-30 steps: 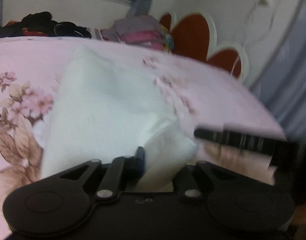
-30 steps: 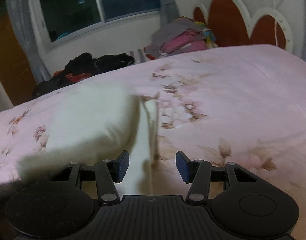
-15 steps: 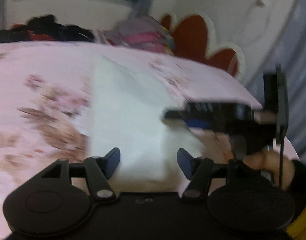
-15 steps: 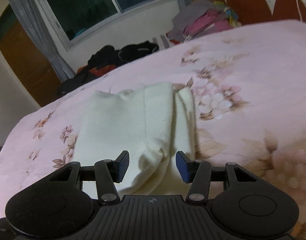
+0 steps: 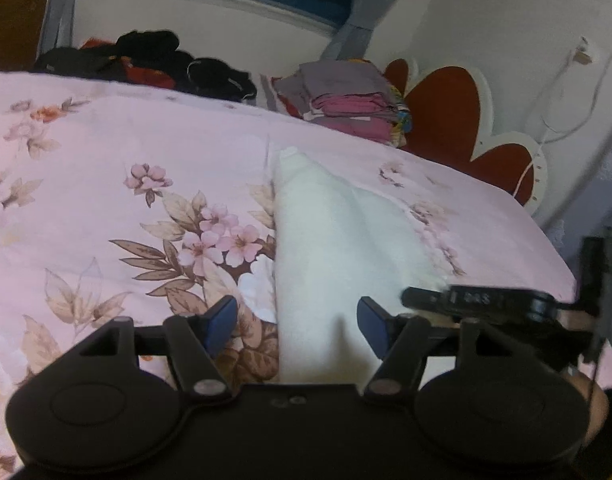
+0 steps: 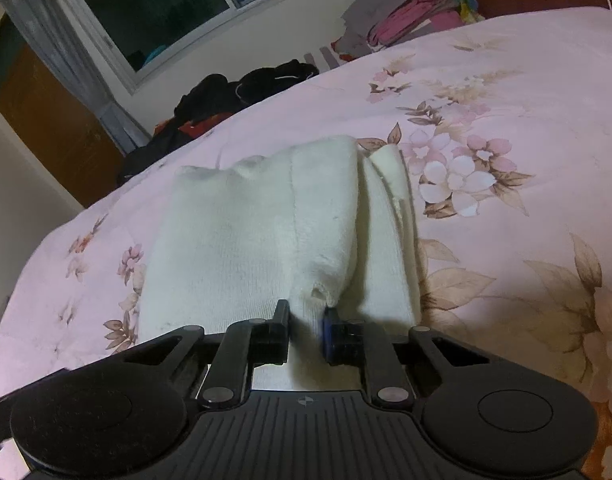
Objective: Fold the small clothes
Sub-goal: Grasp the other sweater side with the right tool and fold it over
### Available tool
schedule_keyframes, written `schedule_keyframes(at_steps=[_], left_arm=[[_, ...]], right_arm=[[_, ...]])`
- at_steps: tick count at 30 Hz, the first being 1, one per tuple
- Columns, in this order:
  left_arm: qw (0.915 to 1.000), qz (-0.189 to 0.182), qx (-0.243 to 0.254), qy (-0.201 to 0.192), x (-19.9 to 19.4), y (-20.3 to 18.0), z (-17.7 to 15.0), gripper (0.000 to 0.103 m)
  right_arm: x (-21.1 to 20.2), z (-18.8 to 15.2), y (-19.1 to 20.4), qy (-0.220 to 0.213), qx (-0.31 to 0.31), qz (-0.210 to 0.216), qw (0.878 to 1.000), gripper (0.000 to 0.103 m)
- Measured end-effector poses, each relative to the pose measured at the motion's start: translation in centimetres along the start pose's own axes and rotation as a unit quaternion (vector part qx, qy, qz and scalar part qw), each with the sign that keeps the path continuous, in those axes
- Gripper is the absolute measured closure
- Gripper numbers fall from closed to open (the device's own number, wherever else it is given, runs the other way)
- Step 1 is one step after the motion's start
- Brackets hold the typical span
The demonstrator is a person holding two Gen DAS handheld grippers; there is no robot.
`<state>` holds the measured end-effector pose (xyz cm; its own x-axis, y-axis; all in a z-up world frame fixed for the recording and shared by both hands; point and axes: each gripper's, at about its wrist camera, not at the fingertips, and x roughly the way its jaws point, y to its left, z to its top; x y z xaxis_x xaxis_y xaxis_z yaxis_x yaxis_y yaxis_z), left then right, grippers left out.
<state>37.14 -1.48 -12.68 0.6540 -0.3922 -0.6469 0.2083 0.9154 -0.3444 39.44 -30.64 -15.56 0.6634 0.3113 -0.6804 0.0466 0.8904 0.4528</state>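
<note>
garment: white knit garment [image 6: 266, 232] lies partly folded lengthwise on the pink floral bedspread [image 6: 526, 92]; a narrow folded strip sits along its right side.
right gripper: right gripper [image 6: 306, 320] has just been closing; its jaws now pinch the near hem of the garment at the ridge where two layers meet.
left gripper: left gripper [image 5: 294, 326] has just been opening; its jaws stand apart with the garment's near end between them, and the pads do not press on it. nothing is held.
tool spacing: in the left wrist view the right gripper [image 5: 478, 300] sits just beside the left one, at the garment's right edge.
step in hand: judged as a regrip at the near hem ahead of the next fold.
risk, shallow bite: the pinch takes only the hem edge; a quick lift could pull the soft knit free.
risk, partial layers: if only the top layer is caught, lifting would peel the fold open.
risk, drag: the free far end may bunch on the bedspread if the hem is pulled low.
risk, collision: the two tools are close; a sideways swing could knock them together.
background: stacked folded clothes [image 5: 346, 100] and dark clothes [image 5: 154, 60] lie well apart, at the far edge.
</note>
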Motion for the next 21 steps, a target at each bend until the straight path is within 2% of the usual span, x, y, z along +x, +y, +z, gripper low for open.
schedule_keyframes(at_steps=[4, 8, 13, 15, 18, 19, 20, 21], left_arm=[[1.0000, -0.003, 0.000, 0.001, 1.5, -0.4, 0.5, 0.038], [0.9999, -0.013, 0.010, 0.002, 2.6, -1.4, 0.8, 0.038], [0.9997, -0.016, 0.007, 0.020, 4.4, -1.8, 0.8, 0.038], [0.9996, -0.011, 0.003, 0.024, 4.7, -1.6, 0.9, 0.038], [0.9999, -0.011, -0.004, 0.011, 4.1, -0.9, 1.6, 0.038], [0.9999, -0.010, -0.005, 0.006, 4.0, -0.7, 1.9, 0.038], [0.9999, -0.009, -0.006, 0.004, 4.1, -0.5, 2.2, 0.038], [0.9999, -0.008, -0.009, 0.004, 4.2, -0.4, 2.6, 0.038]], right_arm=[[-1.7, 0.2, 0.6, -0.031, -0.032, -0.029, 0.999, 0.094], [-3.1, 0.0, 0.3, -0.042, -0.059, -0.056, 0.996, 0.097], [-2.2, -1.6, -1.4, -0.018, -0.049, -0.095, 0.994, 0.100], [-2.1, -1.6, -1.8, -0.007, -0.040, -0.077, 0.996, 0.100], [-3.8, -0.8, -1.7, -0.032, -0.031, -0.062, 0.997, 0.099], [-4.3, -0.4, -1.7, -0.039, -0.029, -0.058, 0.997, 0.092], [-4.6, 0.0, -1.6, -0.046, -0.031, -0.061, 0.997, 0.075], [-4.7, 0.4, -1.4, -0.054, -0.033, -0.065, 0.996, 0.063]])
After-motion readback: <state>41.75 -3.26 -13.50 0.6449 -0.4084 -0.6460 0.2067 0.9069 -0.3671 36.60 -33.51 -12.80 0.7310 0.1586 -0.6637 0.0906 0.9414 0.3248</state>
